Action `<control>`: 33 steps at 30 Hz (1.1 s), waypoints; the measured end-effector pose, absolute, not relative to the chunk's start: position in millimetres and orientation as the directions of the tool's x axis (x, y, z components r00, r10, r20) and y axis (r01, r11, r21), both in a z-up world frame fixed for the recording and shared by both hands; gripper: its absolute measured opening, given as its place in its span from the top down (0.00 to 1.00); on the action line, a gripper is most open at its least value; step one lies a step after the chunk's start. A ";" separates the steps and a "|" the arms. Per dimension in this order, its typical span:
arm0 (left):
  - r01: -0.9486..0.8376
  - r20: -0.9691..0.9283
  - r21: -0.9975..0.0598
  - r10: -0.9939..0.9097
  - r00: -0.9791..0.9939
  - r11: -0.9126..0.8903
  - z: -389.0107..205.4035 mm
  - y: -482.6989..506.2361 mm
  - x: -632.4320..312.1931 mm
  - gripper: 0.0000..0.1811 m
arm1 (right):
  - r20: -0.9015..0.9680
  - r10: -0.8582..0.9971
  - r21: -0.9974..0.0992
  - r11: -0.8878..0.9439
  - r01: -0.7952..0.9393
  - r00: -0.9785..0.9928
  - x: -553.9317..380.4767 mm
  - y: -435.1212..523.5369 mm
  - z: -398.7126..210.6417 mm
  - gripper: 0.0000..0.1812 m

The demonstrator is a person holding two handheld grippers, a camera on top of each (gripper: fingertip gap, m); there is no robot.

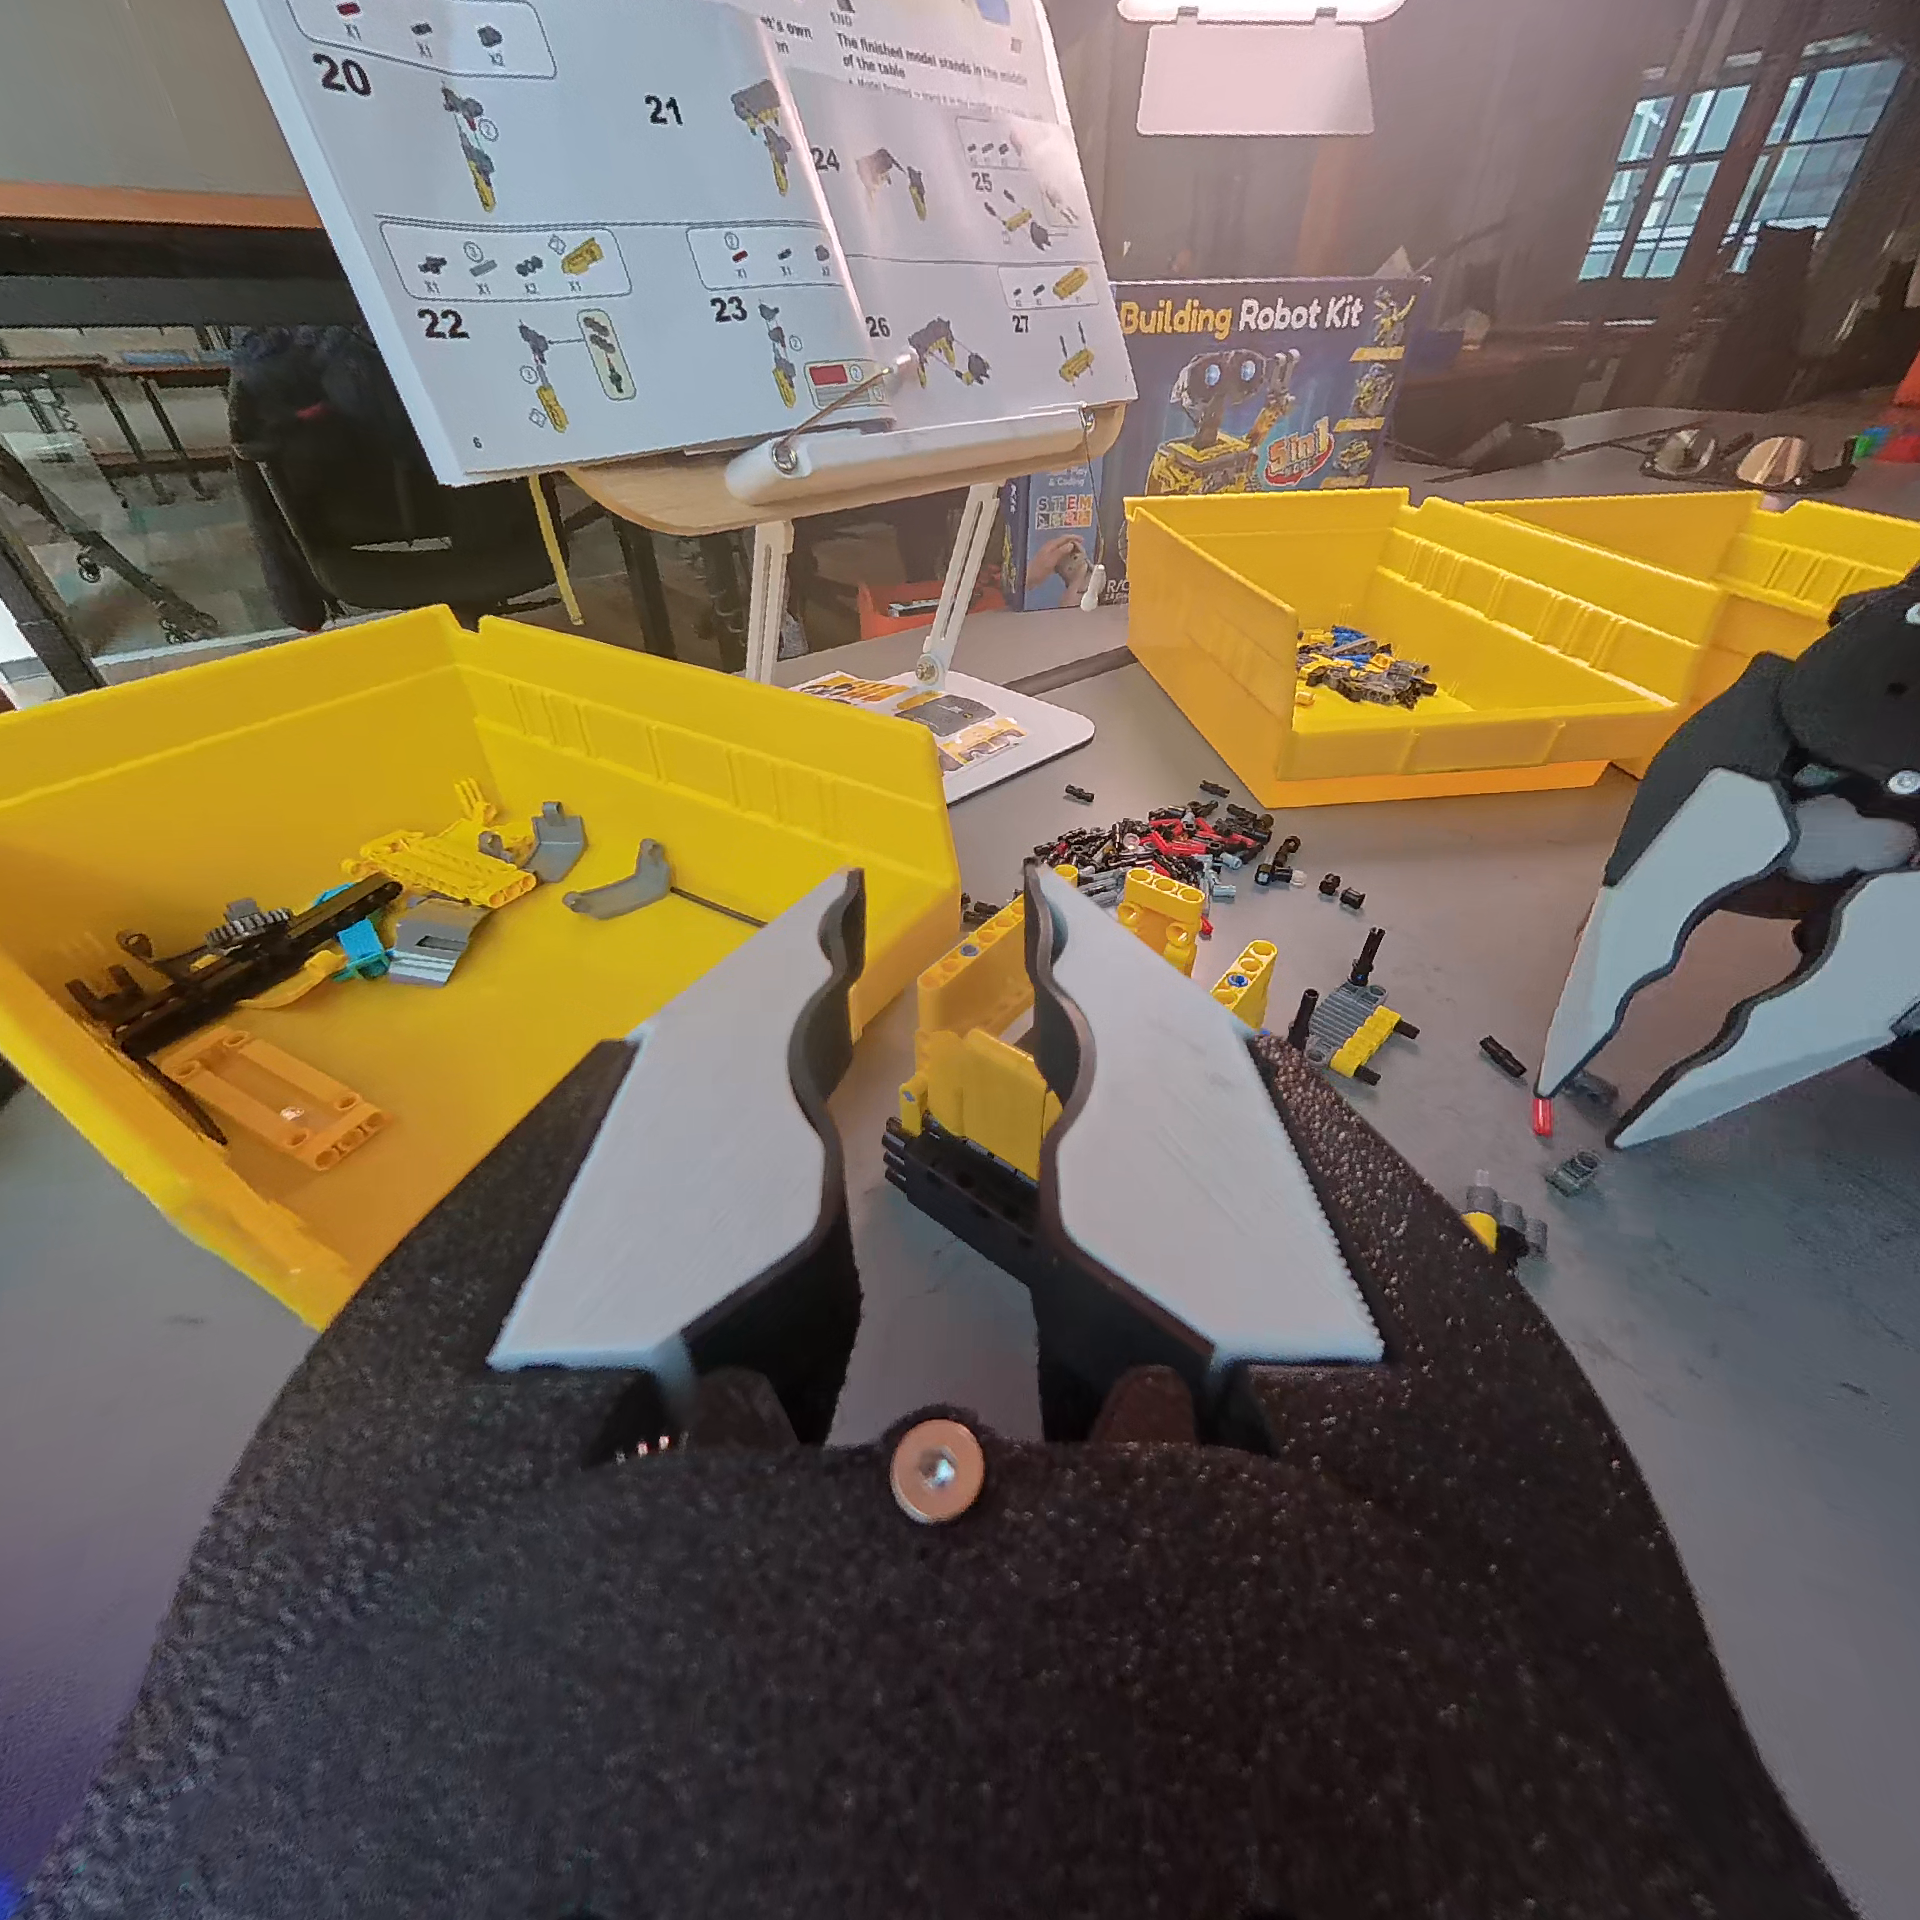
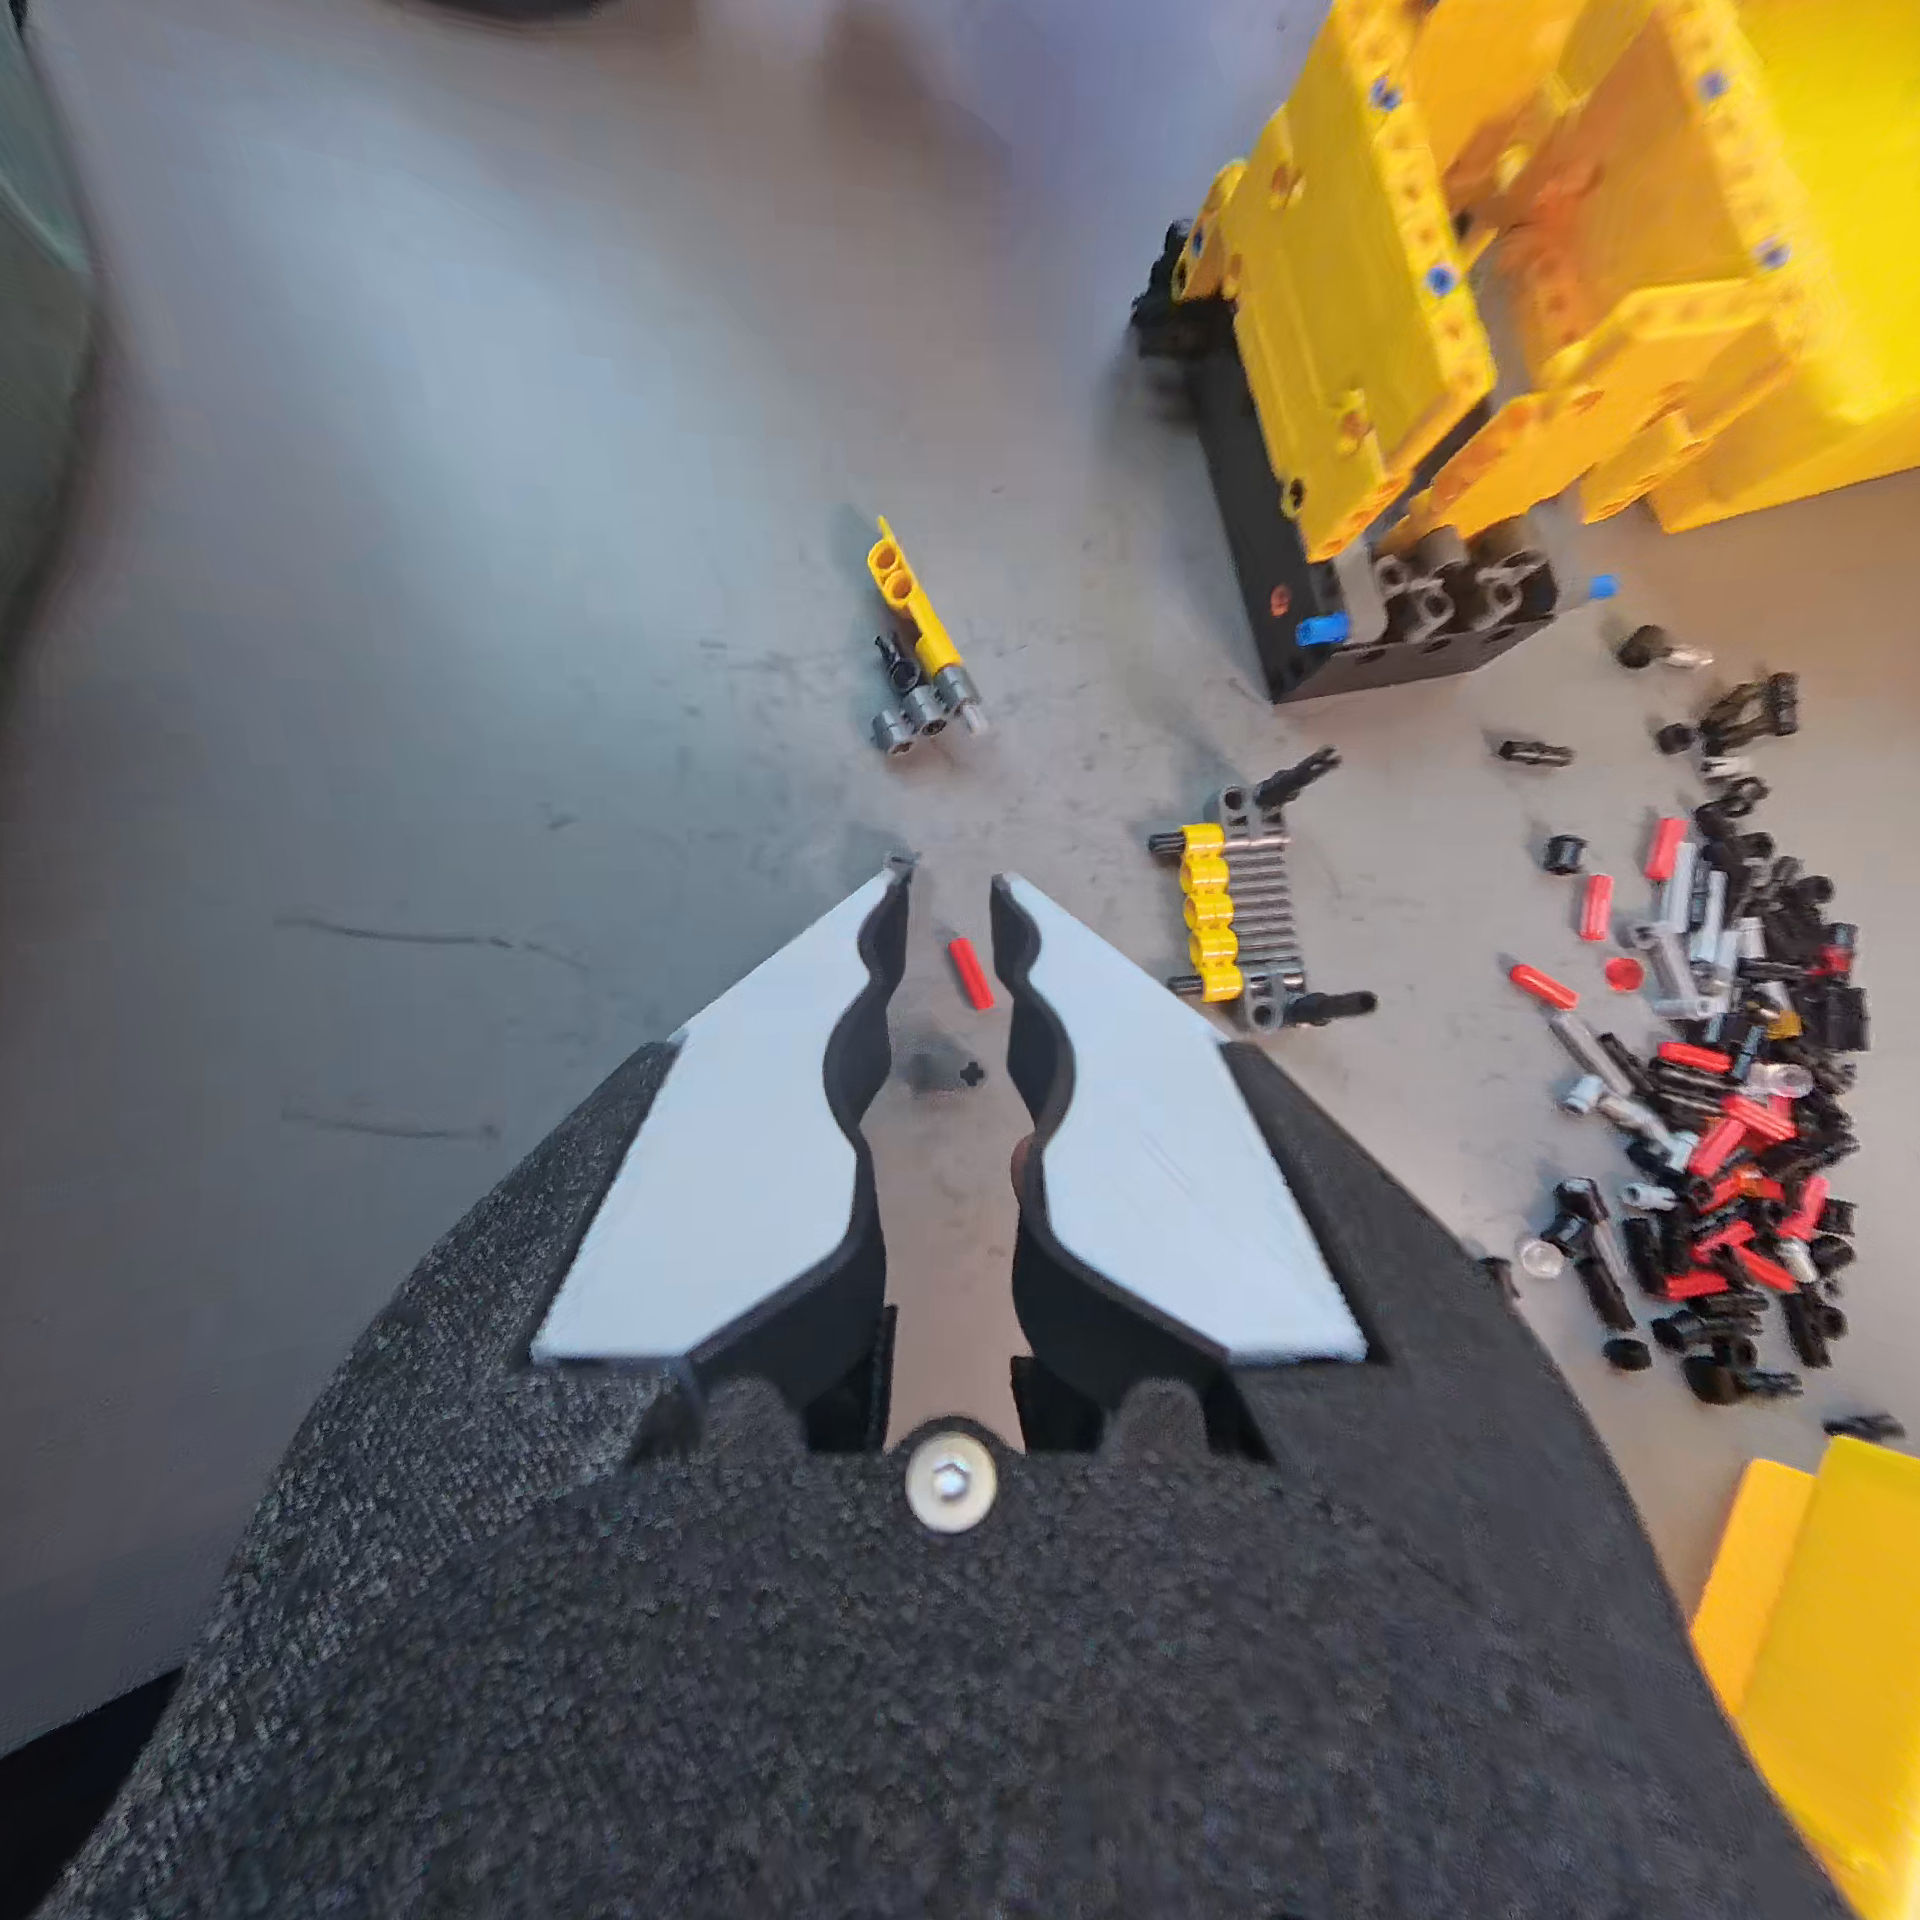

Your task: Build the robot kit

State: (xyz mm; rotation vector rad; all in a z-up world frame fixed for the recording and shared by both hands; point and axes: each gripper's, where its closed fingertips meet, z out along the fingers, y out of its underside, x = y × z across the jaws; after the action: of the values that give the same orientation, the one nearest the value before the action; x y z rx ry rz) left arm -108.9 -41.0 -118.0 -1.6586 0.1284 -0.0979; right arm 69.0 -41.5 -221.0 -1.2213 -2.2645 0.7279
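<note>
- On the grey table (image 2: 436, 540), open bare surface runs from 7 to 12 o'clock of the right gripper (image 2: 948, 883) in its own view; the crowded side is 1 to 4 o'clock.
- At 3 o'clock there lies a heap of black, red and grey pins (image 2: 1725, 1091), with the corner of a yellow bin (image 2: 1829, 1621) at 5 o'clock.
- Right gripper points down at the table with its jaws apart; a small red pin (image 2: 970, 972) lies on the surface in the gap, just beside the right finger, gripped by neither. A dark small piece (image 2: 940, 1072) sits blurred farther back in the gap.
- A yellow and grey beam assembly (image 2: 1242, 914) lies near at 2 o'clock, and a smaller yellow piece with grey connectors (image 2: 920, 634) at 12 o'clock.
- Left gripper (image 1: 943, 899) is held low and level, jaws apart; I cannot tell whether a finger touches the yellow and black brick model (image 1: 966, 1070) standing between them.
- In the left view a yellow parts bin (image 1: 623, 727) presses close at 9 to 11 o'clock, its corner just beside the left finger; a second bin (image 1: 1226, 613) stands at 1 o'clock, well apart.
- An instruction booklet (image 1: 582, 229) on a stand (image 1: 914, 457) rises at 12 o'clock, a kit box (image 1: 1262, 384) behind it.
</note>
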 end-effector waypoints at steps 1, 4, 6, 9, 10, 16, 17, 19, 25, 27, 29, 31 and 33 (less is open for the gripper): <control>-0.029 -0.015 -0.995 -0.140 0.990 -0.096 -119.8 -40.4 -109.5 0.84 | 0.151 0.866 -0.691 0.438 0.575 -0.477 66.4 -39.5 -211.0 0.92; -0.017 0.002 -0.992 -0.152 0.988 -0.123 -126.6 -38.6 -108.7 0.84 | 0.161 0.907 -0.835 0.336 0.437 -0.389 61.2 -28.8 -178.6 0.90; -0.006 0.018 -0.991 -0.179 0.984 -0.133 -128.6 -38.1 -104.2 0.84 | 0.167 0.939 -0.904 0.268 0.332 -0.302 60.7 -15.2 -160.4 0.87; -0.032 -0.004 -0.992 -0.224 0.975 -0.122 -127.3 -38.8 -94.5 0.83 | 0.126 0.978 -0.966 0.159 0.204 -0.164 64.4 10.3 -143.0 0.83; -0.045 -0.015 -0.992 -0.237 0.971 -0.122 -127.9 -38.9 -91.6 0.82 | 0.100 0.987 -0.977 0.122 0.177 -0.128 65.9 18.8 -139.7 0.81; -0.063 -0.027 -0.991 -0.293 0.956 -0.114 -128.7 -38.8 -78.8 0.78 | 0.001 1.000 -0.995 0.000 0.104 0.009 69.7 56.9 -134.1 0.68; -0.071 -0.036 -0.991 -0.293 0.955 -0.110 -128.7 -38.5 -78.3 0.78 | 0.020 0.999 -0.994 0.017 0.104 0.028 70.2 60.1 -134.4 0.68; -0.083 -0.050 -0.991 -0.287 0.956 -0.104 -128.8 -37.5 -78.5 0.78 | 0.056 0.998 -0.993 0.051 0.106 0.043 70.8 60.9 -134.2 0.69; -0.093 -0.053 -0.988 -0.297 0.953 -0.120 -136.9 -33.8 -76.9 0.84 | 0.107 0.994 -0.983 0.105 0.153 0.006 69.1 50.7 -142.9 0.81; -0.089 -0.046 -0.988 -0.301 0.952 -0.130 -139.0 -32.9 -75.1 0.84 | 0.130 0.991 -0.976 0.127 0.179 0.007 68.2 49.9 -147.3 0.83; -0.088 -0.041 -0.986 -0.312 0.949 -0.138 -140.0 -33.2 -72.0 0.86 | 0.157 0.988 -0.967 0.151 0.204 0.013 68.0 50.0 -151.2 0.84; -0.095 -0.048 -0.986 -0.317 0.947 -0.137 -139.3 -34.1 -70.2 0.87 | 0.174 0.985 -0.963 0.166 0.212 0.015 67.6 49.0 -151.9 0.85; -0.106 -0.064 -0.987 -0.310 0.949 -0.121 -135.5 -35.3 -70.3 0.89 | 0.187 0.982 -0.960 0.178 0.217 0.019 67.0 48.5 -151.7 0.86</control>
State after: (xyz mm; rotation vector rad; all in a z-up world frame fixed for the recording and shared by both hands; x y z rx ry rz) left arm -70.3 -35.3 -135.5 -1.6929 0.3178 -0.1790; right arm 67.0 48.5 -151.7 -1.2413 -1.4166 0.9317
